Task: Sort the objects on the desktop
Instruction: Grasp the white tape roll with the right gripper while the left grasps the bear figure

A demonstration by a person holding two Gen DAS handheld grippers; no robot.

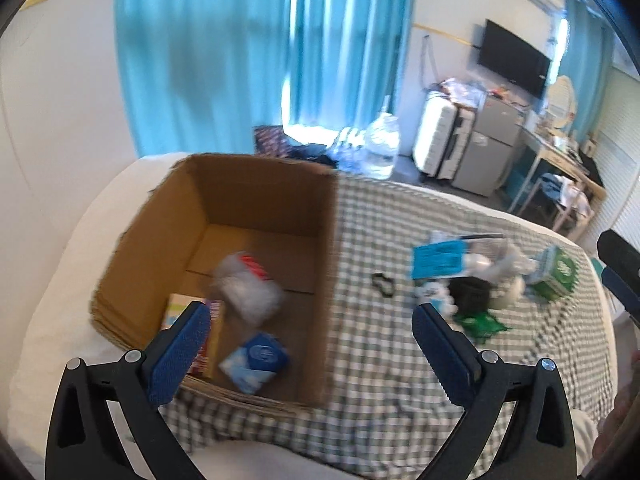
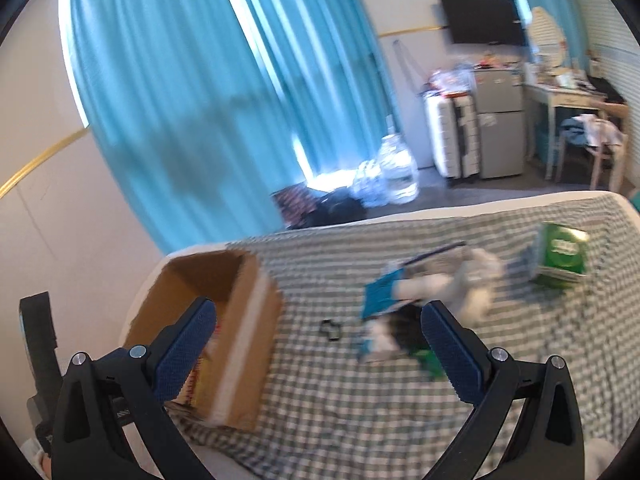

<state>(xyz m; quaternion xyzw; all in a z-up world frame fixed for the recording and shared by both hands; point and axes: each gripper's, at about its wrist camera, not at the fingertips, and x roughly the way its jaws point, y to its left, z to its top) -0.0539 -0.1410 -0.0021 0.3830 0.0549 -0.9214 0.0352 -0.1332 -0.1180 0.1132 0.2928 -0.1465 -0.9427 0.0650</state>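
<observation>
An open cardboard box (image 1: 260, 200) (image 2: 244, 320) stands on the checked cloth. In it lie a clear bag with white contents (image 1: 248, 288), a blue-and-white pack (image 1: 256, 360) and a yellow-pink carton (image 1: 180, 312). My left gripper (image 1: 312, 320) hangs open above the box's near right corner, with nothing between its fingers. To the right, a pile lies on the cloth: a blue card (image 1: 438, 258) (image 2: 380, 296), white soft items (image 2: 464, 280), a black item (image 1: 470, 292), green bits (image 1: 480, 322) and a green carton (image 1: 554, 274) (image 2: 562, 256). A small black clip (image 1: 384, 282) (image 2: 331, 330) lies between box and pile. My right gripper (image 2: 320, 320) is open and empty above the cloth.
The green-checked cloth (image 1: 380, 380) covers a white bed. Behind it are turquoise curtains (image 1: 208, 48), water bottles (image 1: 382, 144), a white suitcase (image 1: 436, 140), a grey mini fridge (image 1: 492, 136), a desk with a chair (image 2: 588, 120) and a wall television (image 2: 482, 18). The other gripper's black frame (image 1: 620, 264) shows at the right edge.
</observation>
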